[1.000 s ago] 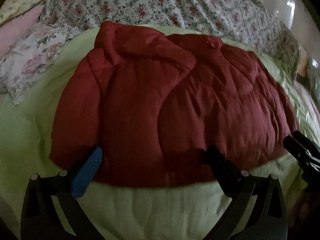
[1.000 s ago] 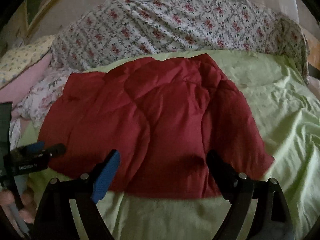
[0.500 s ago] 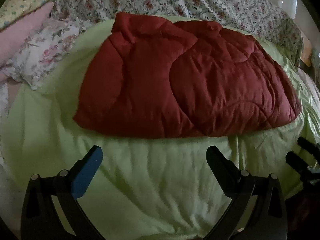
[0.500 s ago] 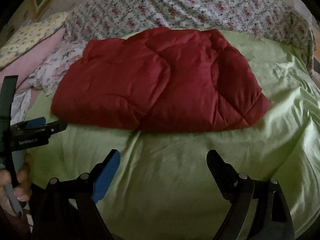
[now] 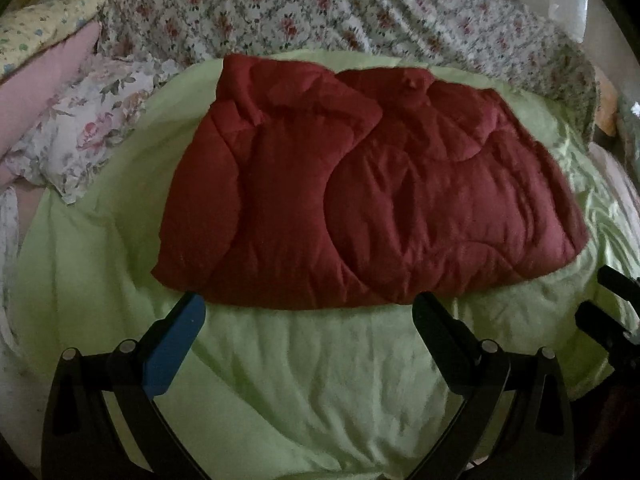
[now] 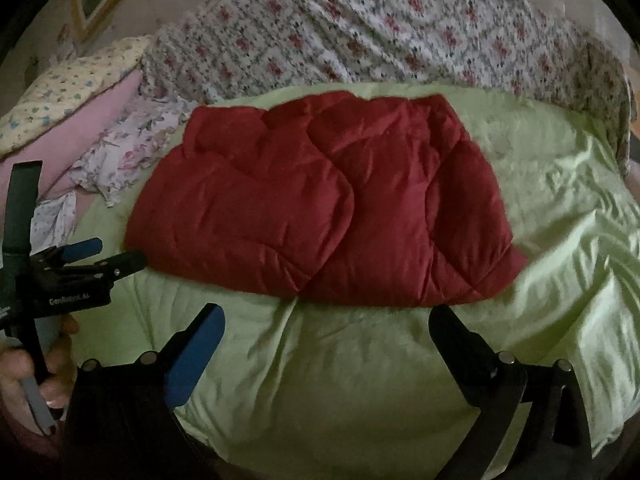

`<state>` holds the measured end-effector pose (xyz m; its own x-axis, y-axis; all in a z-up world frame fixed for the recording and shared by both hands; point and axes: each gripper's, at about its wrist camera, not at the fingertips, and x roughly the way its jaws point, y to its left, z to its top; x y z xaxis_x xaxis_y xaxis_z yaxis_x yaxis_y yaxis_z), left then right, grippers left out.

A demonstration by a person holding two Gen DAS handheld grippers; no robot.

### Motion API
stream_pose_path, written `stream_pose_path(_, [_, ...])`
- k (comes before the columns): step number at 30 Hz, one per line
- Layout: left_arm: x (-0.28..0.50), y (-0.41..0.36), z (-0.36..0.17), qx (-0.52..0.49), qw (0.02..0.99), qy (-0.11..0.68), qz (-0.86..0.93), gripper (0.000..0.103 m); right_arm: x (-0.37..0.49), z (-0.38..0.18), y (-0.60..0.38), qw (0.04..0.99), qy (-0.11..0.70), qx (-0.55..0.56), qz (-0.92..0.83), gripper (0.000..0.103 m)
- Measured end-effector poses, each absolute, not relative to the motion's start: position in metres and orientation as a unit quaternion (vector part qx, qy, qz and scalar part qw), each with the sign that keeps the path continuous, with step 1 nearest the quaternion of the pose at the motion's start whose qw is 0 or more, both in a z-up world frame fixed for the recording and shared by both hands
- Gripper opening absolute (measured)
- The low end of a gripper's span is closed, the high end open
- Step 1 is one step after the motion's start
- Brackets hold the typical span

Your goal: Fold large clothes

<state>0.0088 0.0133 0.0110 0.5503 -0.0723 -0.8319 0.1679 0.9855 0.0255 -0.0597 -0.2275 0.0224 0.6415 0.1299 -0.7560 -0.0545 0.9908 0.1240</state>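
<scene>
we see the red padded jacket (image 5: 372, 196) lying folded on the green bedsheet (image 5: 304, 380), floral quilt (image 6: 380, 36) behind it. our left gripper (image 5: 308, 312) and right gripper (image 6: 326, 324) both hang spread apart, empty, just short of its near edge.

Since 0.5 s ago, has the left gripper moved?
Yes. The left gripper advanced toward the red jacket: less green sheet shows before its near hem.

A home bedroom is showing here: a bed (image 5: 300, 380) wearing a light green sheet, floral bedding (image 6: 360, 40) and pillows (image 6: 72, 80) lying heaped behind it.
</scene>
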Motion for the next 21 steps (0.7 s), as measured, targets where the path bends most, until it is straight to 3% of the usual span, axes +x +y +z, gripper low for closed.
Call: stream_pose_path(21, [0.034, 0.005, 0.0, 0.051, 0.873, 0.481, -0.064, 0.103, -0.016, 0.008, -0.218, 0.892, 0.449, 0.029, 0.042, 0.103])
